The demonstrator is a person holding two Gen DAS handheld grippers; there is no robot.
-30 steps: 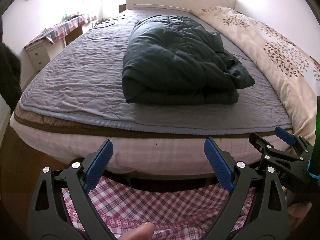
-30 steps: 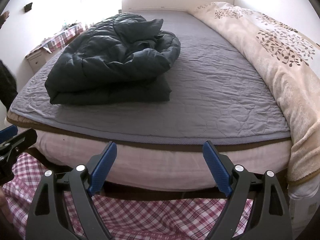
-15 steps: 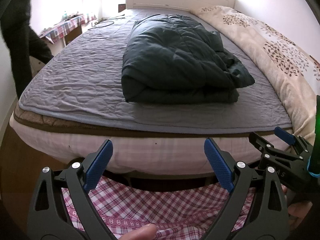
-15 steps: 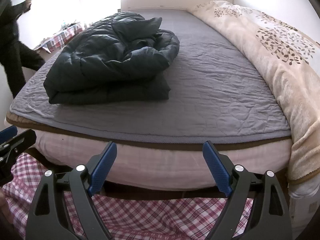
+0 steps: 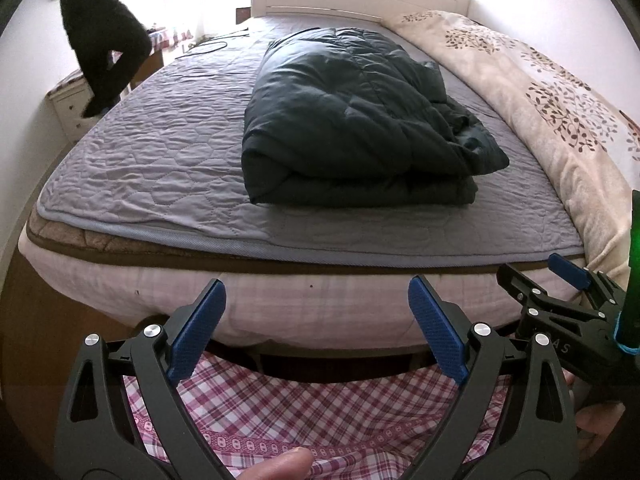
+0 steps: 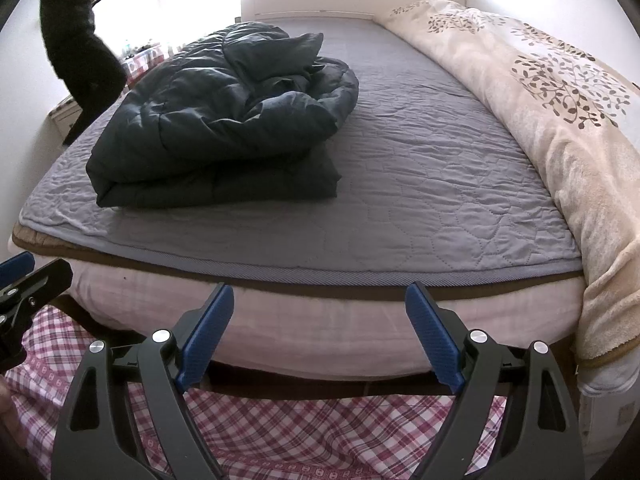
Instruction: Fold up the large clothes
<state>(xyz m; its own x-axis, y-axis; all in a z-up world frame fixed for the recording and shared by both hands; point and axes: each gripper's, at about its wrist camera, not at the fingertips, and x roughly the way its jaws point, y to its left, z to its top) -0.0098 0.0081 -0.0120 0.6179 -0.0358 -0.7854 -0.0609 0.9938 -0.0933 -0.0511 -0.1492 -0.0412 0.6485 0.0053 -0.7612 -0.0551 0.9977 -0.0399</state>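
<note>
Because the dark puffy down jacket (image 5: 352, 120) looks soft, light and slippery, grip its thick folded edge near the bed's (image 5: 160, 168) foot edge; both left tongs (image 5: 316, 336) and right tongs (image 6: 320, 332) stand apart, empty.

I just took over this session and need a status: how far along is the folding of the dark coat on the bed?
Done: the dark quilted padded coat lies folded in a thick bundle on the grey quilted bed cover. In hand: nothing; the left tool and right tool are open, short of the bed's foot. Left: perhaps tidying the rumpled right end.
</note>
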